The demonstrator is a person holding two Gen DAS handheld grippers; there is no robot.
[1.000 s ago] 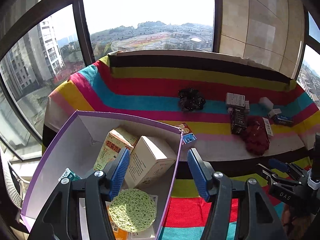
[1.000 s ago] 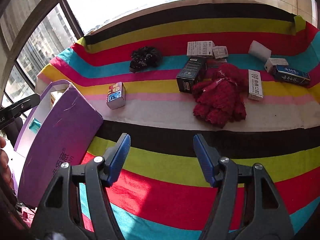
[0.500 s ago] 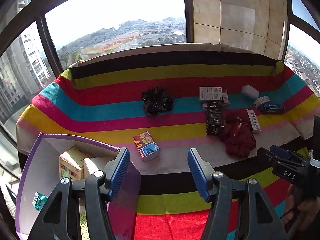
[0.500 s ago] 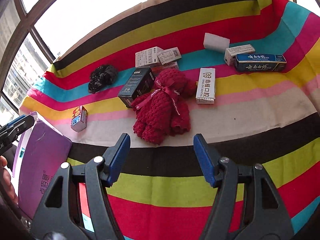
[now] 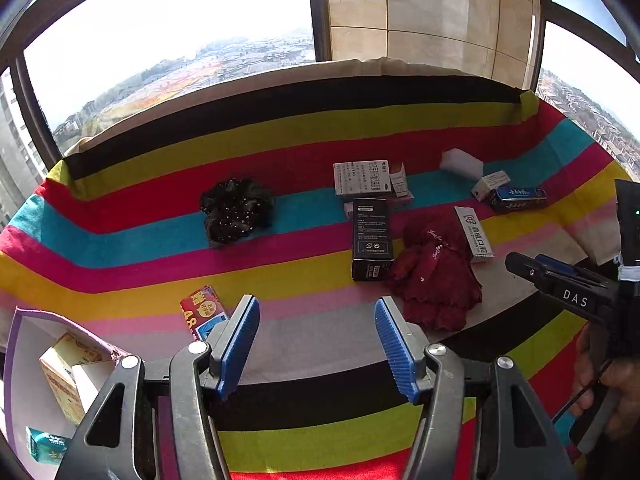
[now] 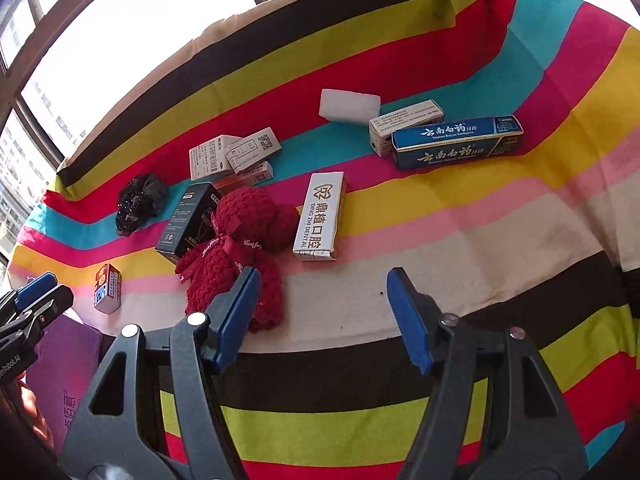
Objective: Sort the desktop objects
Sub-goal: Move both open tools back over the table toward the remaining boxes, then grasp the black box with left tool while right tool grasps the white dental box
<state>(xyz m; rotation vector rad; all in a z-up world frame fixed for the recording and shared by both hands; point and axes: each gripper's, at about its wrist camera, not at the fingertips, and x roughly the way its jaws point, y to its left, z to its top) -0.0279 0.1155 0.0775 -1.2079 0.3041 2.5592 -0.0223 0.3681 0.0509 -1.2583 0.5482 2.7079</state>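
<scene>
Left wrist view: the left gripper fills the bottom centre, its blue-padded tongs spread wide with nothing between them, above the striped multicoloured cloth that covers the table. At the lower left stands an open purple-rimmed white cardboard bin holding a yellow-and-red carton and a small teal packet. Just left of the left tong lies a small red-and-blue box, partly hidden by it. Mid-frame, left of centre, sits a black beaded scrunchie. Right of centre a black upright-printed box touches a dark red knitted plush bear; a white long dental carton lies just beside the bear. Above them are white printed medicine boxes; farther right, a white foam block and a blue toothpaste carton. The right gripper enters from the right edge; from here I cannot tell how its tongs stand.

Right wrist view: the right gripper sits at the bottom centre, tongs spread and empty, its left pad overlapping the plush bear. The dental carton lies in the middle, the toothpaste carton at the upper right, and the foam block above it. The scrunchie and small red-and-blue box are at the left, with the purple bin wall at the lower left.
</scene>
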